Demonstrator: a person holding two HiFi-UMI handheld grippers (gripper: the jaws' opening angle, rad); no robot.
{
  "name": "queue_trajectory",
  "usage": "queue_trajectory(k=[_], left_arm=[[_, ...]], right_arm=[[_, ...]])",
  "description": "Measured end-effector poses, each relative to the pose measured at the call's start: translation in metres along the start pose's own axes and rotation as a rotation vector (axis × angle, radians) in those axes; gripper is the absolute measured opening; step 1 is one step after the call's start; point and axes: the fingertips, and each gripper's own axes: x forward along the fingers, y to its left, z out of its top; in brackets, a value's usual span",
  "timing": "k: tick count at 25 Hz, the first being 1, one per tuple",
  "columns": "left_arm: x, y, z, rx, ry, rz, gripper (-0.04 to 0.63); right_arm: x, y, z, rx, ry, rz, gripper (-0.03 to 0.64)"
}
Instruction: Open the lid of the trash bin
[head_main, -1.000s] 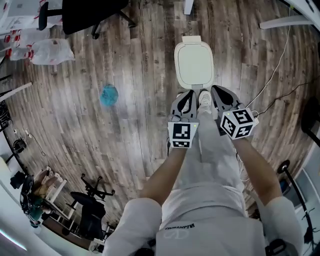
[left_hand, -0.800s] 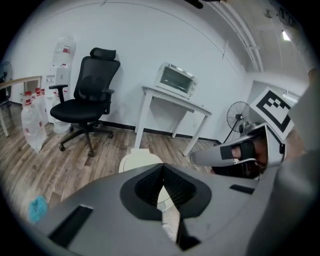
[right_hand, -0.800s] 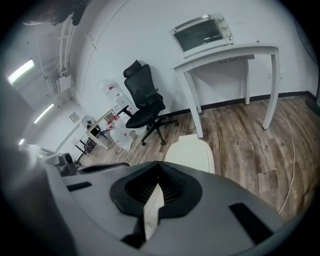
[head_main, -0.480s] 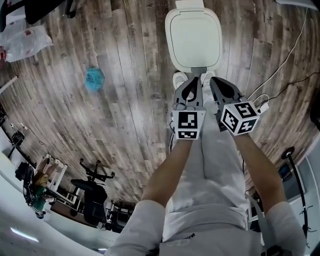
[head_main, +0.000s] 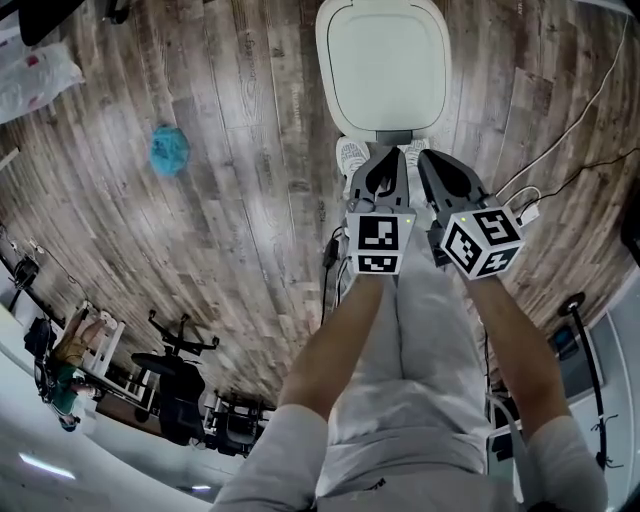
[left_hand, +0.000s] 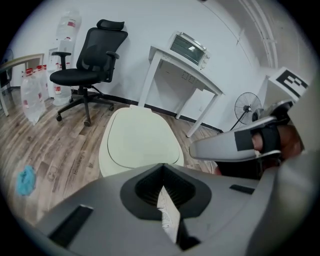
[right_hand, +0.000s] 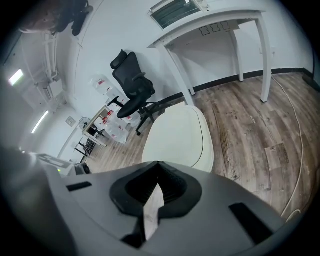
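The trash bin (head_main: 383, 65) stands on the wood floor straight ahead, its cream-white lid (left_hand: 140, 142) down flat. A grey pedal (head_main: 397, 136) juts from its near side, between the person's white shoes (head_main: 352, 155). My left gripper (head_main: 378, 168) and right gripper (head_main: 432, 162) hang side by side above the legs, tips pointing at the bin's near edge, apart from it. Both are shut with nothing held. The lid (right_hand: 177, 137) fills the middle of the right gripper view beyond the right gripper (right_hand: 157, 167). In the left gripper view the left gripper (left_hand: 162, 169) sits low, the right gripper (left_hand: 200, 150) beside it.
A crumpled blue object (head_main: 169, 150) lies on the floor to the left. Cables (head_main: 560, 130) trail at the right. A black office chair (left_hand: 90, 65), a white table with a toaster oven (left_hand: 187, 47) and a fan (left_hand: 246, 105) stand behind the bin.
The person has stepped closer to the bin, so it looms larger and nearer. Both grippers stay shut and side by side, their tips now near the bin's front edge.
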Motion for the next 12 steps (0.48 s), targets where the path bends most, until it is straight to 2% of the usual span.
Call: queue_trajectory(k=[12], left_arm=[[0.024, 0.005, -0.020, -0.011, 0.023, 0.016, 0.002]], right_arm=[[0.012, -0.011, -0.017, 0.018, 0.021, 0.012, 0.016]])
